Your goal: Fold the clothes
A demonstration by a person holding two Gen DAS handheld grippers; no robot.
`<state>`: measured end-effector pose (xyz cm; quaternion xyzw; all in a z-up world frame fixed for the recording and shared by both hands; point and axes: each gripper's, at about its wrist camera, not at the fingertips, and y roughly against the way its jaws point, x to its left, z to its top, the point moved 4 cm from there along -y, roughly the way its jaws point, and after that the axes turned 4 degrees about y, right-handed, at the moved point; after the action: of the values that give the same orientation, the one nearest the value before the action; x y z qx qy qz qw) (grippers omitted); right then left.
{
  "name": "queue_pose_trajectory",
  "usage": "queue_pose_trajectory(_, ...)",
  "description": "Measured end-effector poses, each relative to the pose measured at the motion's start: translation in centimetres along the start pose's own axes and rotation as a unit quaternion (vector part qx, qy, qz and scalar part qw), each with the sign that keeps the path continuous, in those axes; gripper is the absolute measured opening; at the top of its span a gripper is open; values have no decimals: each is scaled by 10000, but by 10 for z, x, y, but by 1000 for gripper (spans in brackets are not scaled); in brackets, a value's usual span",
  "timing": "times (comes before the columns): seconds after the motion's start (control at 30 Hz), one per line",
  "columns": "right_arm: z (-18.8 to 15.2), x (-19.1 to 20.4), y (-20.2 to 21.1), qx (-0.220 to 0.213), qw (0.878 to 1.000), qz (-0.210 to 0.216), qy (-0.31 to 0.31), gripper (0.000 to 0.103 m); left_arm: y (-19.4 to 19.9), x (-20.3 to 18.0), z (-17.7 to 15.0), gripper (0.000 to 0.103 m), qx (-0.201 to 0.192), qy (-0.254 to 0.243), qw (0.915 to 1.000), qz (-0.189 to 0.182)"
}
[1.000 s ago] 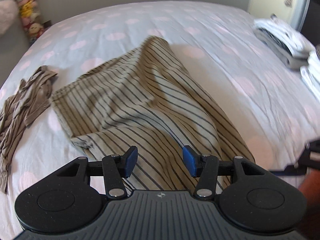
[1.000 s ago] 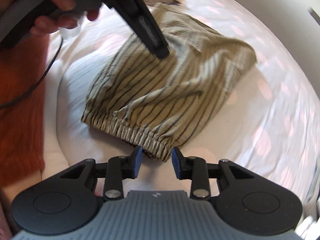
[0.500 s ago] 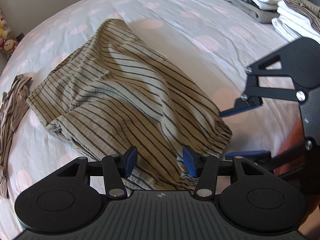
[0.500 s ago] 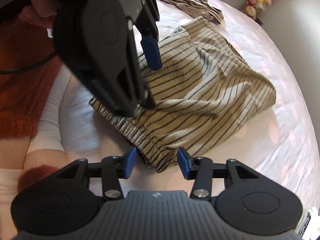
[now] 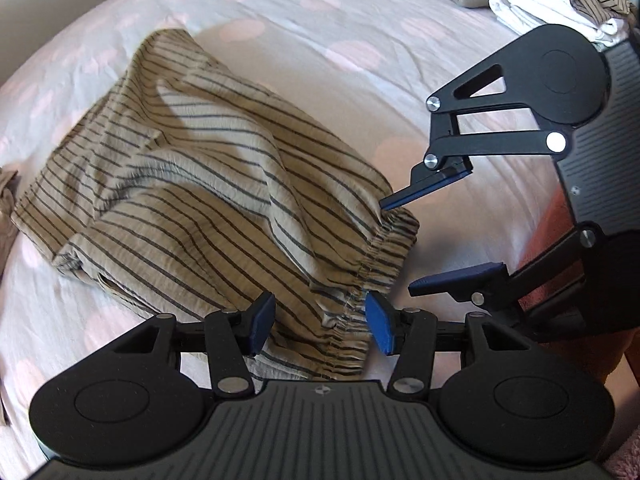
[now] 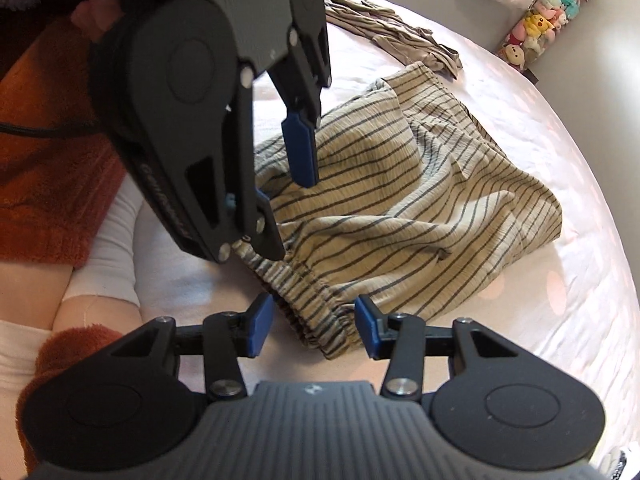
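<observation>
A wide bed with a pale sheet dotted in soft pink [image 5: 360, 92] fills both views. Spread across its middle lies the tan, dark-striped crinkled cotton garment with an elastic waistband [image 5: 208, 200], rumpled and loosely bunched, its gathered waistband at the near edge of the bed, towards both sets of tongs. In the right wrist view the same garment [image 6: 420, 208] runs away from the camera, with the waistband closest.

At the far corner of the bed, in the left wrist view, sits a stack of folded white and beige clothes [image 5: 540, 4] with a striped piece on top. A loose grey-brown jersey garment [image 6: 384, 28] lies crumpled on the sheet beyond the striped one, well apart from the tongs. A rust-orange fleecy fabric [image 6: 52, 168] shows at the left of the right wrist view, beside the bed's edge. A clear tube filled with small plush toys [image 6: 544, 20] stands by the wall.

The left tongs [image 5: 320, 322] are spread apart, blue pads either side of the waistband's hem, gripping nothing. The right tongs [image 6: 314, 326] are likewise apart, straddling the waistband's corner; in the left wrist view the upper blue pad [image 5: 416, 194] touches the gathered elastic.
</observation>
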<state>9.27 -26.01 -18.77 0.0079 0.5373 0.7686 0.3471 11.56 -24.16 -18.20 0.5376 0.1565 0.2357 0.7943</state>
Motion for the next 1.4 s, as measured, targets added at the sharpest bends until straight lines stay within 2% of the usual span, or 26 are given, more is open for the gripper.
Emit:
queue_pose_trajectory(0.17, -1, 9, -2, -101, 9996, 137, 234, 49, -16, 12, 1, 47, 406, 292, 9987, 109)
queue_pose_trajectory(0.47, 7, 22, -16, -203, 9955, 391, 834, 49, -28, 33, -5, 46, 769, 763, 9941, 84)
queue_pose_trajectory(0.6, 7, 24, -31, -69, 9947, 411, 935, 49, -34, 43, -6, 37, 878, 980, 9909, 288)
queue_pose_trajectory(0.83, 7, 37, -47, 66, 9888, 9, 1488, 51, -43, 31, -11, 36, 953, 687, 9906, 696)
queue_pose_trajectory(1.13, 9, 53, -60, 88, 9749, -648, 2130, 48, -45, 29, -10, 36, 894, 778, 9884, 953)
queue_pose_trajectory(1.23, 10, 57, -64, 82, 9679, -904, 2344, 43, -42, 33, -6, 36, 834, 887, 9884, 906)
queue_pose_trajectory(1.27, 10, 59, -65, 80, 9653, -989, 2415, 34, -40, 35, -5, 36, 801, 931, 9885, 880)
queue_pose_trajectory(1.3, 10, 60, -66, 78, 9628, -1071, 2482, 31, -38, 36, -6, 36, 759, 977, 9887, 851)
queue_pose_trajectory(1.4, 11, 59, -66, 94, 9614, -1150, 2500, 27, -33, 38, -6, 36, 644, 1064, 9890, 798)
